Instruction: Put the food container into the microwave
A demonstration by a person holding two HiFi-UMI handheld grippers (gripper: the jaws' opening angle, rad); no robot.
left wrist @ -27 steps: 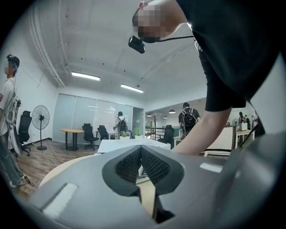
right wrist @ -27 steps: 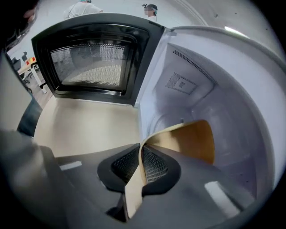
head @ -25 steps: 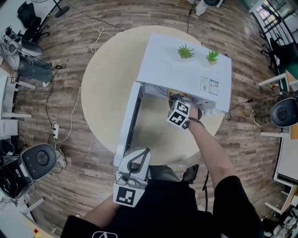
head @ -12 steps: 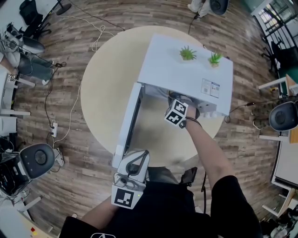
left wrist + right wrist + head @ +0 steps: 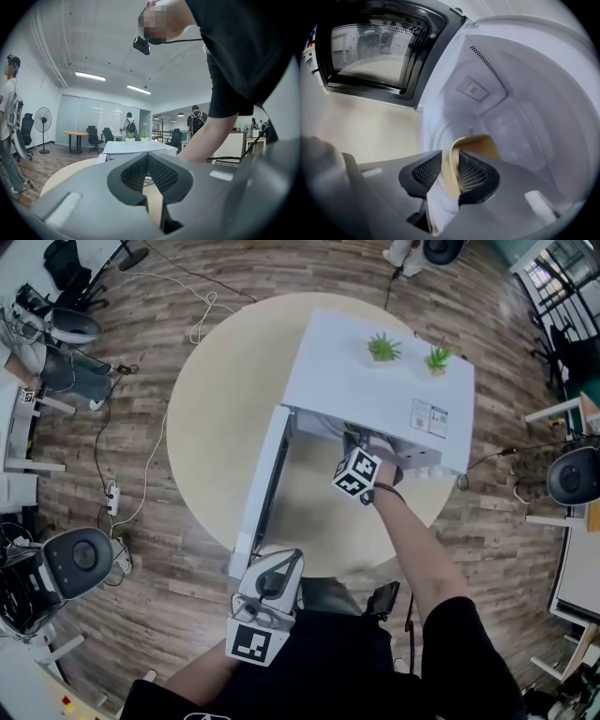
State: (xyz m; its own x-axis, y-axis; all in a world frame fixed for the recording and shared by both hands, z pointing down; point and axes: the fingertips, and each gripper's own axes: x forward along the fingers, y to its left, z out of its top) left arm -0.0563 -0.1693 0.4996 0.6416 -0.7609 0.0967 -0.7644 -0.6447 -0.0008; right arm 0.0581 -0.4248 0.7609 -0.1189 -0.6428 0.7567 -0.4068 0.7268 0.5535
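Most of the job looks done — the microwave (image 5: 375, 390) stands on the round worktop (image 5: 216, 409) with its door (image 5: 262, 484) swung wide, and the beige food container (image 5: 480, 143) is inside the cavity, seemingly resting on its floor. The right hand-held gripper (image 5: 450, 154) has just been spreading its jaws; the container's rim stands between them, apparently unpinched. What remains, I judge, is drawing that gripper out — perhaps closing the door too. The left hand-held gripper (image 5: 146, 157) hangs by the worktop's edge, jaws pressed together on nothing.

The microwave (image 5: 375, 390) sits on the right half of the table (image 5: 216, 427) before you, its door (image 5: 262, 488) swung out at its left, toward you. A left plant (image 5: 383, 348) and a right plant (image 5: 438, 359) stand on its top, along the far edge. The food container (image 5: 476, 142) lies inside it.
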